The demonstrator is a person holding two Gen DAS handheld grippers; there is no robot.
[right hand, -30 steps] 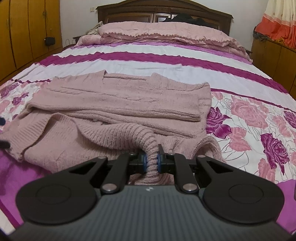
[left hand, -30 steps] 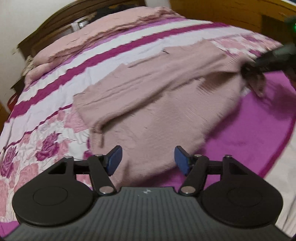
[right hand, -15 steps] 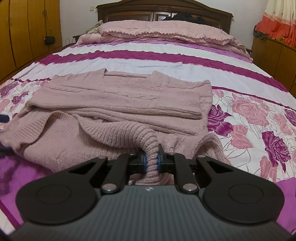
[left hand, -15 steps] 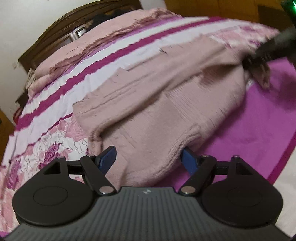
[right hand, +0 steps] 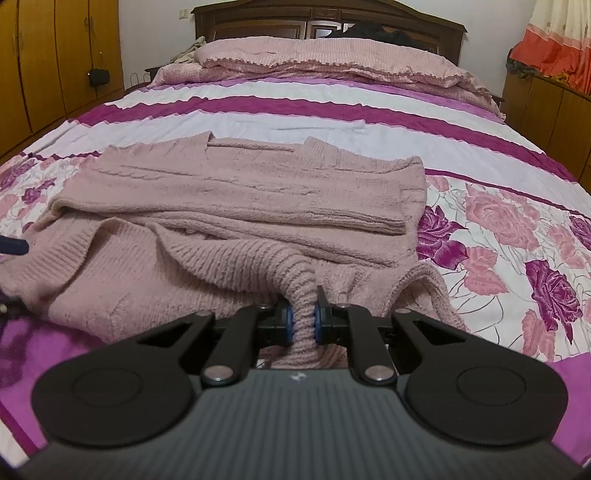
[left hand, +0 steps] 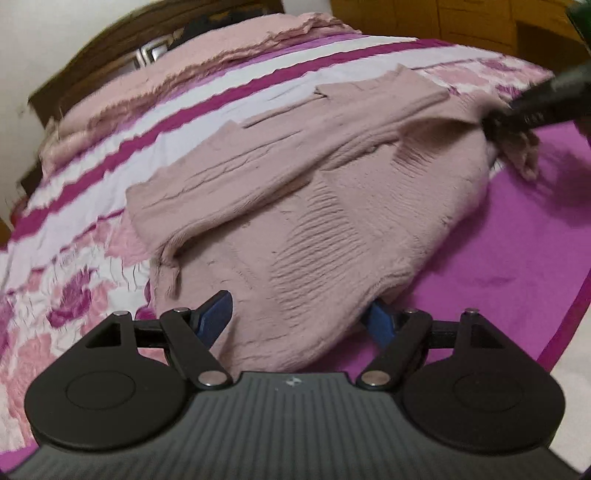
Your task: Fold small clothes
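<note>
Sweater (right hand: 229, 206) hem pinched in right hand-held gripper (right hand: 303, 320) — left hand-held gripper (left hand: 297, 320) agape astride edge.

A dark wooden headboard (right hand: 328, 22) is standing at twelve o'clock; wardrobes (right hand: 48, 66) are lining nine o'clock, curtains (right hand: 554, 40) hanging at two.

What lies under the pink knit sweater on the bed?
Around the pink knit sweater, the floral striped bedspread and, at the near edge, a plain magenta blanket show. The cloth directly beneath is covered. The right hand-held gripper pinches the hem.
</note>
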